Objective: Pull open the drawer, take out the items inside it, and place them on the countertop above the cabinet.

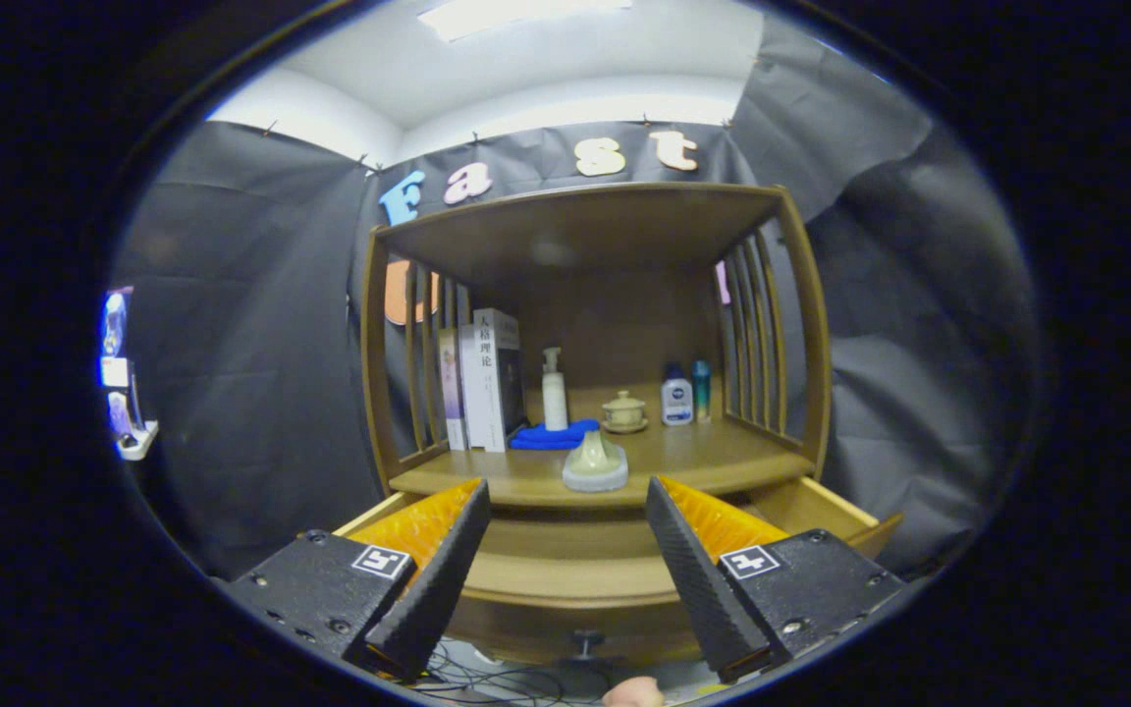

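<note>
Drawer (565, 550) stands pulled open just ahead of the tool (565, 511), below the desk (703, 466); contents hidden. Tool fingers spread wide, holding nothing.

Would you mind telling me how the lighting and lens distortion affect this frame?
Gripper view: the fisheye bows the cabinet posts outward; a ceiling light is blown out; under the top board the shelf back is dim, yet the books and the small lidded pot stay sharp; the open gripper frames the pulled-out drawer.
</note>
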The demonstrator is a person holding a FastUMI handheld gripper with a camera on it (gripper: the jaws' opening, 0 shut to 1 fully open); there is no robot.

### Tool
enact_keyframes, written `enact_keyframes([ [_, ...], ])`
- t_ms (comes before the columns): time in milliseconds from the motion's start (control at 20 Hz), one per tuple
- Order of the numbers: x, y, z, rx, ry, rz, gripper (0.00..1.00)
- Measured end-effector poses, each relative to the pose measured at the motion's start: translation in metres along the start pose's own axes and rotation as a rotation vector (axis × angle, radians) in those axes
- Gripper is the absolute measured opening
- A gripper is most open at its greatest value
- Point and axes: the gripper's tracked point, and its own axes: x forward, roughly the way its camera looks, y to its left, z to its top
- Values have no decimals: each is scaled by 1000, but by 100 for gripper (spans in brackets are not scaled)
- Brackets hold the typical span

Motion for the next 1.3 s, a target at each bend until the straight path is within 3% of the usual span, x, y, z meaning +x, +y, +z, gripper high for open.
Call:
enact_keyframes([
  [550,-13,-21,-89,0,82,-84,99],
  [1300,7,-26,-116,-30,164,-108,99],
])
